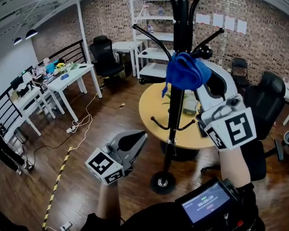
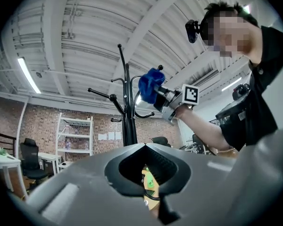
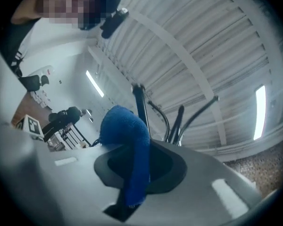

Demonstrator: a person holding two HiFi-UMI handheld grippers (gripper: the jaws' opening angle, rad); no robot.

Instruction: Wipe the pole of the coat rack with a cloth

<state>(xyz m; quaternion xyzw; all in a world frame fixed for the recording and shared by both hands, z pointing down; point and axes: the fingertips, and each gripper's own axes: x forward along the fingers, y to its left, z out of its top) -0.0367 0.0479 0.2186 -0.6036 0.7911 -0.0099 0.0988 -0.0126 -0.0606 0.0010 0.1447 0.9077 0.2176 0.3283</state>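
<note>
Head view, brick wall [image 1: 260, 13], wood floor [image 1: 111, 124], round table [image 1: 151, 107] behind pole [image 1: 173, 119]

coat rack pole [image 1: 177, 95] centre frame | round table [image 1: 149, 110] behind it | cloth [image 1: 185, 72] upper centre, overlapping pole, between jaws of right gripper [image 1: 204, 80] | left gripper [image 1: 142, 138] lower left of pole, apart | desks [image 1: 70, 78] left | shelf unit [image 1: 151, 35] top centre, behind

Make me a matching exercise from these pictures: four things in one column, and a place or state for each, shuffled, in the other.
1. blue cloth
2. left gripper
3. coat rack pole
4. round table

A. shut, empty, held low
B. yellow top, beyond the pole
C. clamped in the right gripper
D. black, upright

Pairs: 1-C, 2-A, 3-D, 4-B
</note>
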